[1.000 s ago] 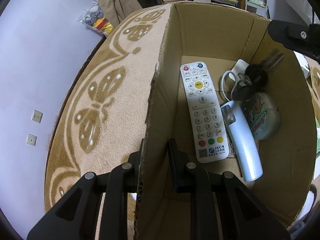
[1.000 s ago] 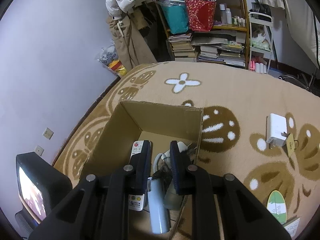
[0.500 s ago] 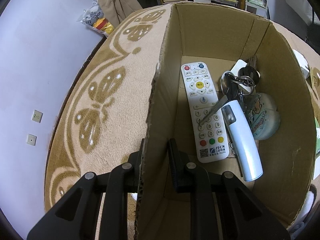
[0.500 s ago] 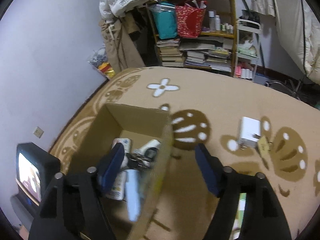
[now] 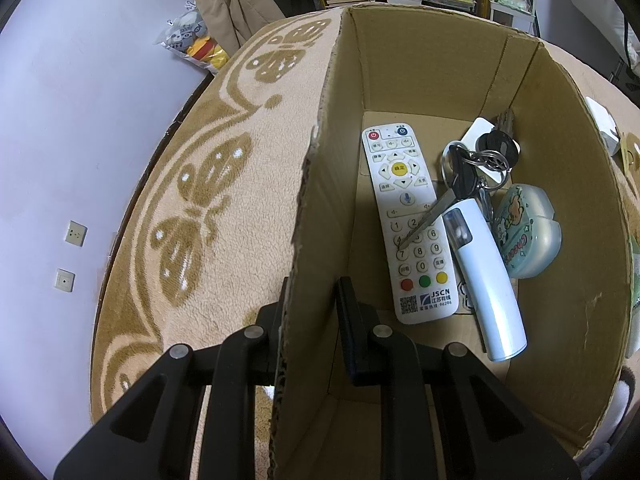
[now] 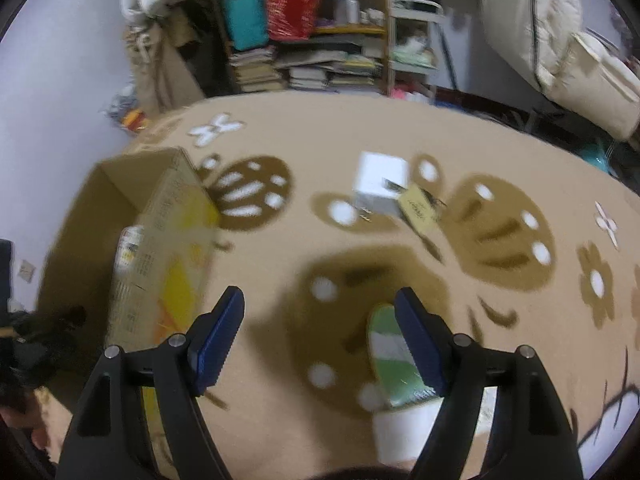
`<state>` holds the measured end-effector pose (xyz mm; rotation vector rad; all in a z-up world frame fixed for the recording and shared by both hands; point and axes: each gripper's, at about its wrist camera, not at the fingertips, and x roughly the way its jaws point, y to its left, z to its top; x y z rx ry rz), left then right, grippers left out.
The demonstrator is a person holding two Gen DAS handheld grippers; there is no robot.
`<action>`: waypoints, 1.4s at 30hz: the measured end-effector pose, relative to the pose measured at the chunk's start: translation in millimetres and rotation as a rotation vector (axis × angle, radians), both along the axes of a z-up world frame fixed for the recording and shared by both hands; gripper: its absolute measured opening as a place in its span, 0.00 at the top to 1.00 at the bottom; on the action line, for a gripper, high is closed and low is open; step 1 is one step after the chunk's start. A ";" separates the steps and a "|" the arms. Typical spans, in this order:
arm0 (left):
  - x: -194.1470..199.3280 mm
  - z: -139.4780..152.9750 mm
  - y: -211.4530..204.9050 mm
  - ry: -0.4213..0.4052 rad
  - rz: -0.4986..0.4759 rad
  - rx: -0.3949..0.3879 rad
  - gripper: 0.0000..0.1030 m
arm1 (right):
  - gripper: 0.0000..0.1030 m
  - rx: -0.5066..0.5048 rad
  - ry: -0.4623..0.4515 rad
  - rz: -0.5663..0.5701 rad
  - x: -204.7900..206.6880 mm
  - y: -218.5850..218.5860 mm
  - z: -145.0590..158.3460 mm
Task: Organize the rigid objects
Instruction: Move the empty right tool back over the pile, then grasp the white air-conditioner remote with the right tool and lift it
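The left gripper (image 5: pixel 310 320) has its jaws pinched on the near wall of the cardboard box (image 5: pixel 440 64), one finger outside and one inside, steadying it on the carpet (image 5: pixel 240 200); thin card like this is light and bends easily, so a grip low on the wall holds better than one at the torn rim. Inside, nearest first, lie a white remote (image 5: pixel 408 224), a pale blue-white tube-shaped device (image 5: pixel 486 284), a bunch of keys (image 5: pixel 476 172) with one blade resting across the remote, a rounded translucent case (image 5: pixel 528 232) with a cartoon print, and a white flat item (image 5: pixel 480 128) at the far wall. All look rigid and light; the keys are loose and would snag. The right gripper (image 6: pixel 320 336) hangs over the carpet with its jaws spread wide and nothing between them, just beside the box's outer wall. Below it lies a green-and-white oval object (image 6: pixel 390 356), blurred, perhaps a flat card or small board, best taken across its narrow width. Farther off sits a white charger block (image 6: pixel 378 184) with a yellowish tag (image 6: pixel 418 204) touching it, well apart from the box; nothing stands between. Beyond are a cluttered bookshelf (image 6: pixel 312 60) and hanging clothes
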<state>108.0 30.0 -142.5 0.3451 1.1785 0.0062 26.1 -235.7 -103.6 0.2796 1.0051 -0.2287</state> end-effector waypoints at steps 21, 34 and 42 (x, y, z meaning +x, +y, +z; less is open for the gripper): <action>-0.4 2.4 0.6 0.002 -0.002 0.003 0.82 | 0.20 0.025 0.209 -0.259 -57.8 -43.6 -52.7; -0.5 2.3 0.3 0.002 -0.001 0.002 0.82 | 0.20 0.034 0.265 -0.351 -70.1 -49.4 -63.1; -1.1 3.0 0.1 0.001 -0.003 0.005 0.82 | 0.20 0.067 0.267 -0.422 -83.8 -59.4 -61.8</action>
